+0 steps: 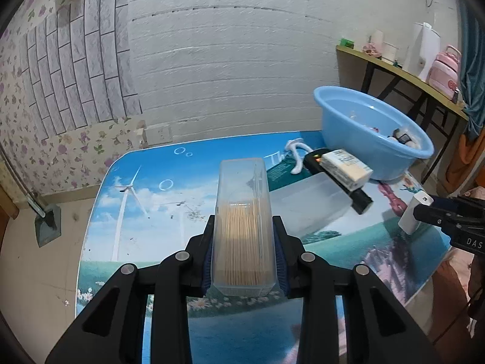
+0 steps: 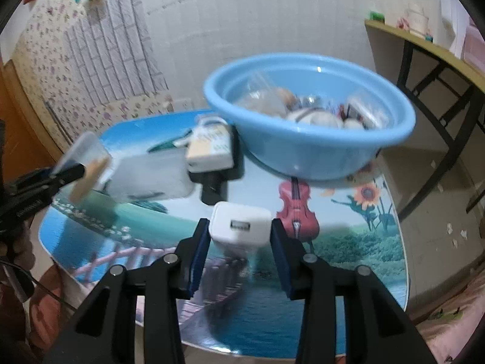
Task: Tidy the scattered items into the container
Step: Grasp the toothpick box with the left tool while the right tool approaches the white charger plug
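A clear toothpick box, filled with wooden toothpicks in its lower half, is clamped lengthwise between the fingers of the left gripper and is held above the worktop, well short of the basin. In the right wrist view the same box is seen at the left edge, blurred. A white USB charger, its port facing forward, is clamped between the fingers of the right gripper and is held over the near part of the worktop; in the left wrist view this charger is seen at the right edge, in the right gripper.

The blue basin stands at the far right of the worktop, and several small items, too blurred to name, lie inside it. Just in front of the basin, a white-and-yellow box rests on a black oblong object, beside a translucent lid-like tray. A white hook-shaped piece lies behind these. The worktop is covered with a printed landscape of windmills, sky and a violin.
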Tool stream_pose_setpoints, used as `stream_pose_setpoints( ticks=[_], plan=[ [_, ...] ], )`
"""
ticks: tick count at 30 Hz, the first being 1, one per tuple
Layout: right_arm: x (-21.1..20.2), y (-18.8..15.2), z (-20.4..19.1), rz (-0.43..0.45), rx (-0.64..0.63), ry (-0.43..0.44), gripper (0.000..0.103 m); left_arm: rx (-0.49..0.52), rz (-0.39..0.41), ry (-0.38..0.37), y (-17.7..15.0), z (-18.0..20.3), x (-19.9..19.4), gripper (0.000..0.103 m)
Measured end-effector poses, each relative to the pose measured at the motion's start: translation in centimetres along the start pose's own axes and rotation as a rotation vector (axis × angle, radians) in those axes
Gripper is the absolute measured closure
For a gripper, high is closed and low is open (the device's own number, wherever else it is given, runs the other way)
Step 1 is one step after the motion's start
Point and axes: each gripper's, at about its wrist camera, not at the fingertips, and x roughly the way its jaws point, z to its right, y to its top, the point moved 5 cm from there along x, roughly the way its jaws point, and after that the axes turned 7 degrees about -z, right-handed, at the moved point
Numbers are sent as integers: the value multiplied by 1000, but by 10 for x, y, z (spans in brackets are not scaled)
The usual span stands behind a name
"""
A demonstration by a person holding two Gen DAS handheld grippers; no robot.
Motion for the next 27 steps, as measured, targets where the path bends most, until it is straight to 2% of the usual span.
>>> stream_pose_setpoints(
  ticks=[6, 8, 13, 21, 27],
  plan=[
    [0, -4, -1, -5, -13, -10, 64, 19, -3, 8, -3, 8, -6, 71],
    [0, -14, 9, -16, -3, -7, 64, 21, 2, 13, -2, 9, -9, 71],
    [-7, -25, 11, 16, -4, -21, 64, 20, 5, 17, 0, 9, -11, 71],
    [7, -37, 8, -41, -7, -7, 65, 28, -10, 12, -3, 12, -8, 71],
    [14, -39, 9, -49, -18, -17, 65, 28, -8, 17, -2, 9, -9, 71]
  ],
)
